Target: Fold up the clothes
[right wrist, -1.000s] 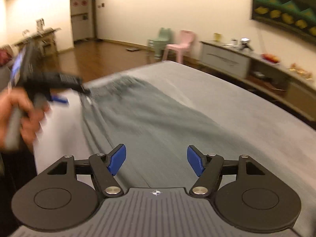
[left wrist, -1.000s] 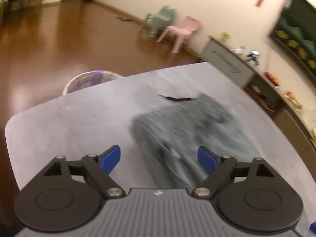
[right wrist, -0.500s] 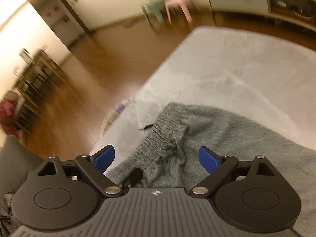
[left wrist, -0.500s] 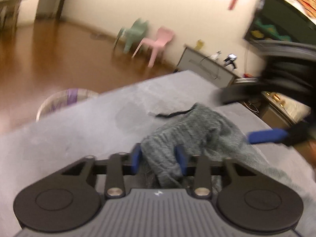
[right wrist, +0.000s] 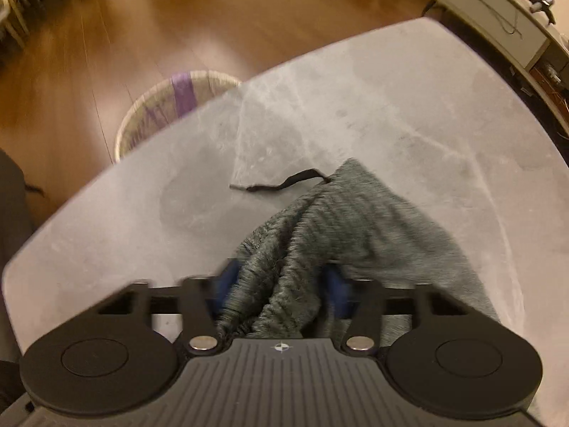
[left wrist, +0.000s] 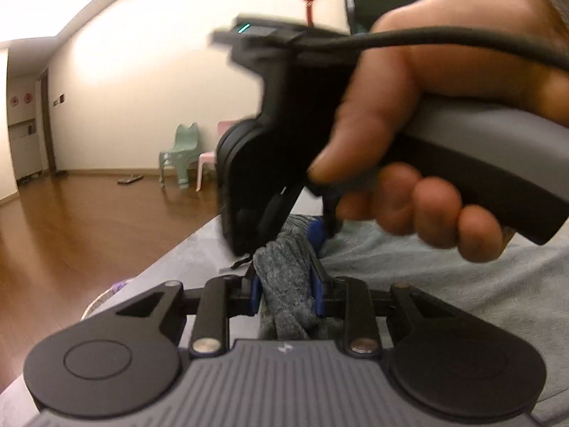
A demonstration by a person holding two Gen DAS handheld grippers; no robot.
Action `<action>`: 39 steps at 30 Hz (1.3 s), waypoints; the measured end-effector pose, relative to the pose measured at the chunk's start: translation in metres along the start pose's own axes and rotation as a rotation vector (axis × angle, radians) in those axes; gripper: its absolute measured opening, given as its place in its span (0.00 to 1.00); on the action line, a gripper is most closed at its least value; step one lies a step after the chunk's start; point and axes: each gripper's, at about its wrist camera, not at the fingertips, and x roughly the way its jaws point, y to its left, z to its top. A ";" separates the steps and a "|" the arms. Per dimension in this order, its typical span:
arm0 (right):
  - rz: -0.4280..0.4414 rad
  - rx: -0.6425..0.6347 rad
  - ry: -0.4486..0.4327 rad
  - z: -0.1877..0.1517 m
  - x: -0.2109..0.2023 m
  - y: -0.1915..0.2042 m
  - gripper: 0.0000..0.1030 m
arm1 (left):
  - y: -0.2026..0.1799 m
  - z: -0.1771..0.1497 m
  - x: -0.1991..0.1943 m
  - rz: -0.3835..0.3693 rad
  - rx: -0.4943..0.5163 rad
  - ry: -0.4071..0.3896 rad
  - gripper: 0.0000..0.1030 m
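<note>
The left hand-held gripper (left wrist: 287,293) sat low in the centre of its own view, and its blue pads pressed on a bunched fold of the grey knitted garment (left wrist: 284,277), so it was holding the cloth with narrow jaws that had just been closing. Straight above it, filling the upper right of that frame, a hand (left wrist: 426,135) gripped the handle of the right hand-held gripper (right wrist: 281,293), which pointed down at the same bunch of fabric. In the right wrist view this gripper's jaws had just been closing too, and the blurred blue pads stood on both sides of the gathered edge of the garment and seemed to squeeze it. The rest of the garment lay spread on the grey marbled desk (right wrist: 320,89), toward the right of the frame. A black drawstring (right wrist: 281,183) lay on the desk to the left of the cloth. Beyond the desk's far edge, at the upper left, a woven basket (right wrist: 142,114) stood on the wooden floor (right wrist: 106,35).
</note>
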 end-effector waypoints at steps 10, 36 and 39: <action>0.174 0.495 -0.380 -0.171 -0.123 -0.127 0.22 | -0.070 0.007 -0.088 -0.403 0.162 -0.088 0.37; 0.058 0.679 -0.445 -0.326 -0.134 -0.182 0.25 | -0.058 0.051 -0.024 -0.666 0.085 0.191 0.52; -0.021 0.672 -0.408 -0.342 -0.141 -0.188 0.32 | -0.069 0.026 -0.020 -0.705 0.108 0.230 0.51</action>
